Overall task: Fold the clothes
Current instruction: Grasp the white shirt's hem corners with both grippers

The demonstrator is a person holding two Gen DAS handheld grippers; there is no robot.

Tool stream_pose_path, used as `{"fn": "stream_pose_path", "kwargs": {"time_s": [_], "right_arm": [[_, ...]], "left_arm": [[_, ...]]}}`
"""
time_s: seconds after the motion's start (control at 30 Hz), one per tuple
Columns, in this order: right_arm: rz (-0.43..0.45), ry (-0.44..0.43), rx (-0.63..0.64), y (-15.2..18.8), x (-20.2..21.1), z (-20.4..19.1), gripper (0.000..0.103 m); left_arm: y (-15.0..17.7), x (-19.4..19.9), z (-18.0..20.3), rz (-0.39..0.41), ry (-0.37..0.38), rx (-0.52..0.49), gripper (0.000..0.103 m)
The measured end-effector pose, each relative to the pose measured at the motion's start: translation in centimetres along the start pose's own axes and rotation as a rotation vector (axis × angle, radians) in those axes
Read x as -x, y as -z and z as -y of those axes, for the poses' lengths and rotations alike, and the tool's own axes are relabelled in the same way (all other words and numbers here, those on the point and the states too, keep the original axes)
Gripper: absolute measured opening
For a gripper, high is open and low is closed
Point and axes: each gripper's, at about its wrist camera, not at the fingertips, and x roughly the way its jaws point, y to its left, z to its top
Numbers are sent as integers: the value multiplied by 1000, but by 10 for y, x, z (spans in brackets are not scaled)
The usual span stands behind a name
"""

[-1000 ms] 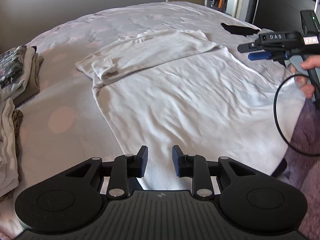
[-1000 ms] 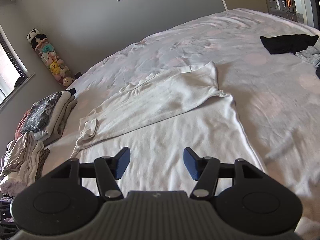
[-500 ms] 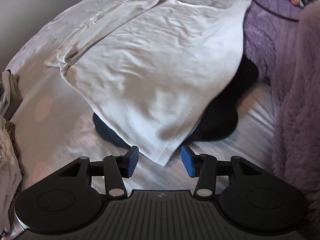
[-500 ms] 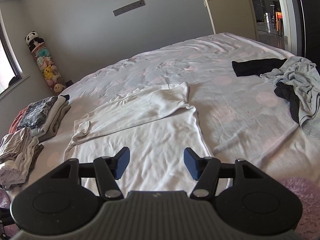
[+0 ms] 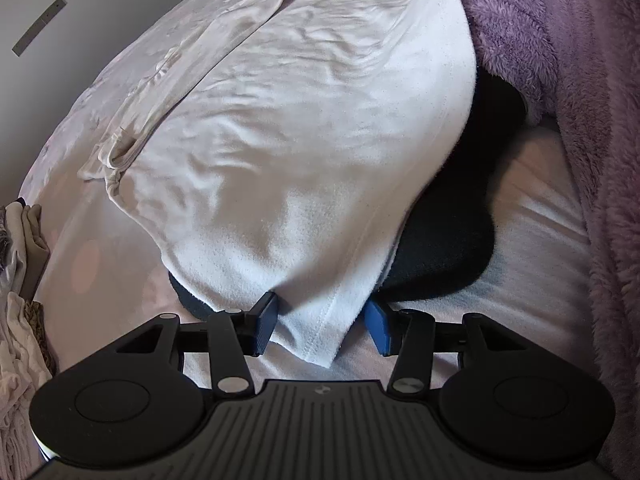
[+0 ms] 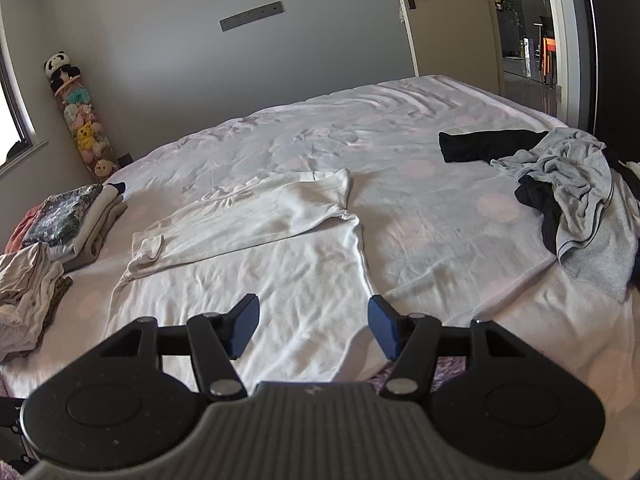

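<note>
My left gripper point(image 5: 320, 326) is spread wide, and the bottom hem corner of the white long-sleeved top point(image 5: 304, 152) sits right between its fingers, not pinched yet. The corner hangs over something dark point(image 5: 440, 240) at the bed's edge; I can't tell what that is. To do this well, I'd push in a little deeper before closing, so I bite both layers behind the stitched hem and not just the tip, which I reckon would slip out on the lift.

My right gripper point(image 6: 314, 328) is also wide apart, hovering above the near part of the top point(image 6: 272, 264), nearer its right side edge, holding nothing. It wants the other hem corner, I'd say, so both corners rise together and the fold lands square.

The top lies flat on the bed point(image 6: 420, 152), one sleeve already folded across its chest. My fluffy purple sleeve point(image 5: 560, 80) crowds its right edge in the left view.

No basket or bin to report. Left of the top sits a neat folded stack point(image 6: 68, 220), with a looser pale bundle point(image 6: 28, 280) nearer me. Well to the right of the top lie a crumpled grey garment point(image 6: 576, 200) and a black one point(image 6: 480, 146), unfolded.
</note>
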Motion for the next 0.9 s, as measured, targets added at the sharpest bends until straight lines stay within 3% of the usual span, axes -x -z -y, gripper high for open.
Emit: {"fn": "stream_pose_path", "kwargs": {"time_s": [0.13, 0.3, 0.7, 0.9], "right_arm": [[-55, -16, 164, -8, 8, 1, 63], [-134, -54, 449, -16, 15, -9, 64], [-375, -52, 1203, 10, -14, -46, 66], [-447, -75, 1426, 7, -29, -58, 66]], "left_arm": [[1, 1, -3, 3, 19, 12, 32], [1, 6, -7, 18, 13, 54, 8], [3, 21, -27, 85, -43, 183, 7], [4, 22, -30, 90, -49, 206, 7]]}}
